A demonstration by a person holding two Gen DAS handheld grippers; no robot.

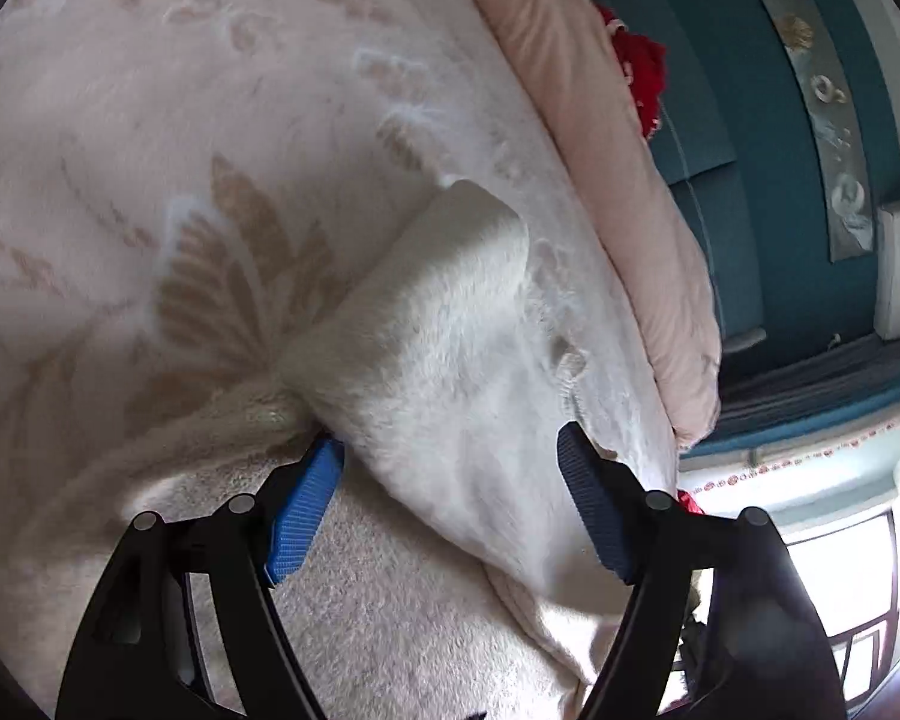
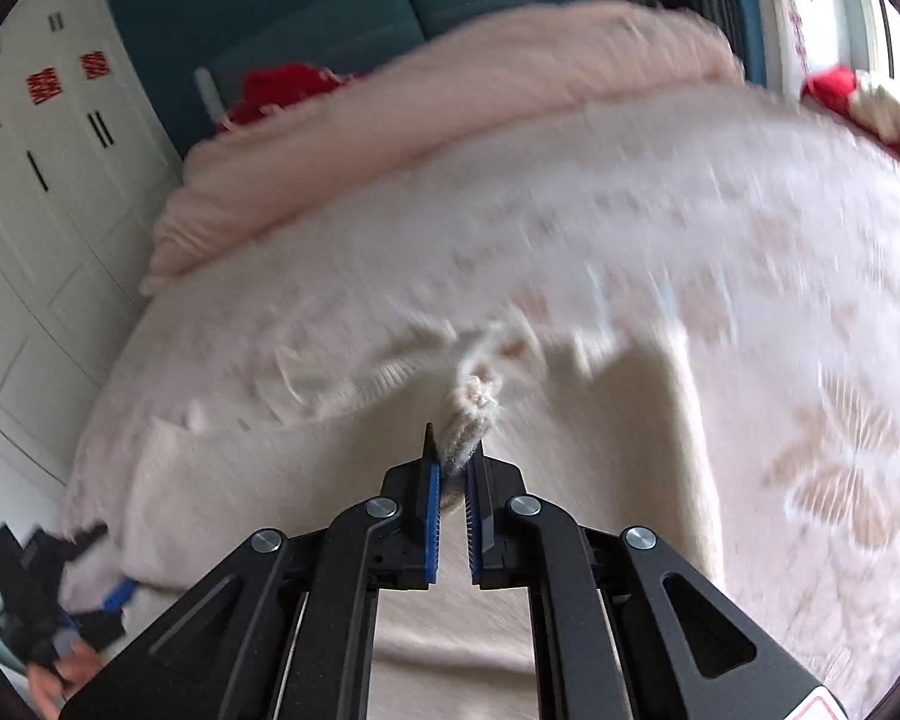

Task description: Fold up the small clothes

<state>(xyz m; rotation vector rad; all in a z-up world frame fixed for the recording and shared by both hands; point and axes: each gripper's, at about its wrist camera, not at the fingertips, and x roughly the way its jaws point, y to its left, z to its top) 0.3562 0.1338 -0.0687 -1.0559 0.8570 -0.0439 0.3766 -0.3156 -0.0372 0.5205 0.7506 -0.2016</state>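
- A cream, fuzzy garment (image 1: 444, 360) lay on a bed (image 1: 150, 120) covered by a pale pink blanket with a tan leaf pattern.
- In the left wrist view, the left gripper (image 1: 450, 498) had its two blue-padded fingers spread wide. A folded flap of the garment sat in the gap between them, and the pads did not press on it.
- In the right wrist view, the right gripper (image 2: 453, 480) had its fingers pressed nearly together, pinching a bunched ribbed edge of the garment (image 2: 468, 420), which stuck out past the tips.
- The rest of the garment spread flat across the bed below and beside that gripper; much of this view was blurred.
- The left gripper (image 2: 60, 594) showed at the lower left of that view, at the garment's far edge, held by a hand (image 2: 60, 675).
- A rolled pink quilt (image 2: 450, 108) lay along the bed's far side, near a teal headboard (image 2: 330, 18) and a white wardrobe (image 2: 42, 210).
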